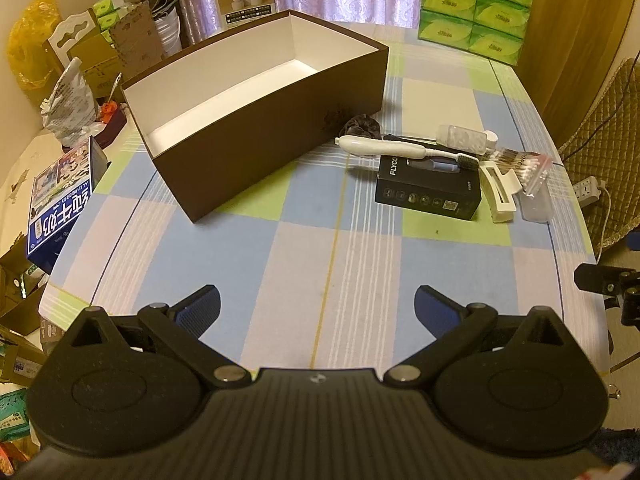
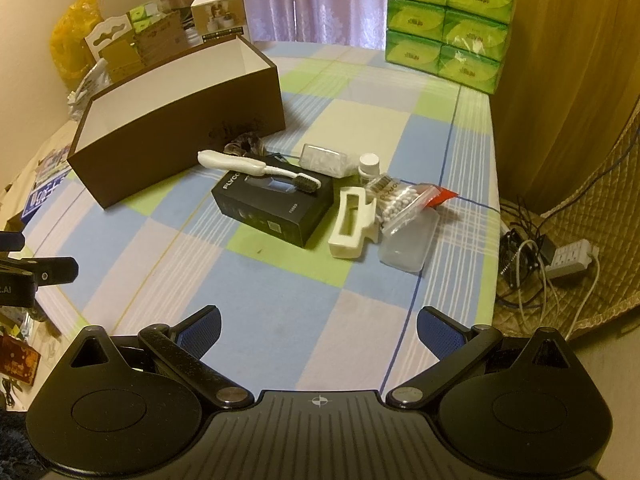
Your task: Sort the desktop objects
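A brown box [image 1: 256, 136] [image 2: 176, 136] with a white inside stands open and holds nothing. To its right lies a cluster: a black FLYCO carton [image 1: 428, 190] [image 2: 276, 208] with a white toothbrush [image 1: 396, 147] [image 2: 252, 166] across it, a cream hair claw [image 1: 500, 190] [image 2: 354, 222], a zip bag of cotton swabs [image 1: 524, 164] [image 2: 404, 202], a clear plastic cup [image 2: 408, 246], a small white bottle [image 2: 368, 166], a clear case [image 2: 324, 160] and a dark scrunchie [image 1: 362, 124]. My left gripper [image 1: 318, 308] and right gripper [image 2: 320, 328] hover open over the near table edge.
The checked tablecloth [image 1: 320, 248] covers the table. Green tissue packs [image 2: 448, 20] stand at the far right. Cartons, bags and a blue milk box [image 1: 60, 196] crowd the left side. A power strip and cables [image 2: 560, 256] lie on the floor at right.
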`<state>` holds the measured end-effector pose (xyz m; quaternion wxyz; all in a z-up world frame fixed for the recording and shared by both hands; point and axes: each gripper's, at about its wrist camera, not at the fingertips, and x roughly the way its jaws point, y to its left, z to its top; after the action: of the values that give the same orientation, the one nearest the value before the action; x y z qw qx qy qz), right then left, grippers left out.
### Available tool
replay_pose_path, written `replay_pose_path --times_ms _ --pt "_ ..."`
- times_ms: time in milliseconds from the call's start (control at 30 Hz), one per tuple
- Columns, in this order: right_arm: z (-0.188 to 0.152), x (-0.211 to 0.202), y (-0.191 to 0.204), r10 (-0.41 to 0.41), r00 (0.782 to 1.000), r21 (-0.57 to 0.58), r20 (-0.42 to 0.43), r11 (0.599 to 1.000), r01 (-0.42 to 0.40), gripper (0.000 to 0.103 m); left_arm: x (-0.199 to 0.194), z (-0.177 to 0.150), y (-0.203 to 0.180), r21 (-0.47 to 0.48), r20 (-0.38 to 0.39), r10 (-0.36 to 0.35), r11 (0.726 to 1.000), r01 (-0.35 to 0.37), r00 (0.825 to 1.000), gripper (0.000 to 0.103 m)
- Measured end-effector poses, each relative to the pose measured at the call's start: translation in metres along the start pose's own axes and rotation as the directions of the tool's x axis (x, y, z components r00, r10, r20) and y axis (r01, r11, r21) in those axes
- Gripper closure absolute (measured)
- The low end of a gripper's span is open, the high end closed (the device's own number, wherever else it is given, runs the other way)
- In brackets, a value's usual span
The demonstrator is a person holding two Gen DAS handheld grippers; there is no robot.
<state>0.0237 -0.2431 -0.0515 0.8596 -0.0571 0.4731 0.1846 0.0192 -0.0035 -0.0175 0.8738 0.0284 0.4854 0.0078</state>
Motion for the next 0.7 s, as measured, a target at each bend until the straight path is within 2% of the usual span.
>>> replay_pose_path --times_ms 300,533,700 --pt "-0.001 0.006 -0.004 -0.006 1.0 0.024 0.0 1.0 0.006 0.002 0.01 0.005 -0.003 0.023 -0.001 -0.02 1.0 0.02 1.0 0.001" --pt "0.003 0.014 -0.008 -0.01 0.998 0.04 0.059 0.999 0.008 0.002 0.026 0.017 -0.009 0.061 0.015 -0.071 0.996 0.07 0.997 0.001" --pt "0.008 0.027 -0.016 -0.011 0.996 0.067 0.085 0.998 0.006 0.002 0.044 0.031 -0.017 0.128 0.041 -0.111 0.986 0.105 0.993 0.002"
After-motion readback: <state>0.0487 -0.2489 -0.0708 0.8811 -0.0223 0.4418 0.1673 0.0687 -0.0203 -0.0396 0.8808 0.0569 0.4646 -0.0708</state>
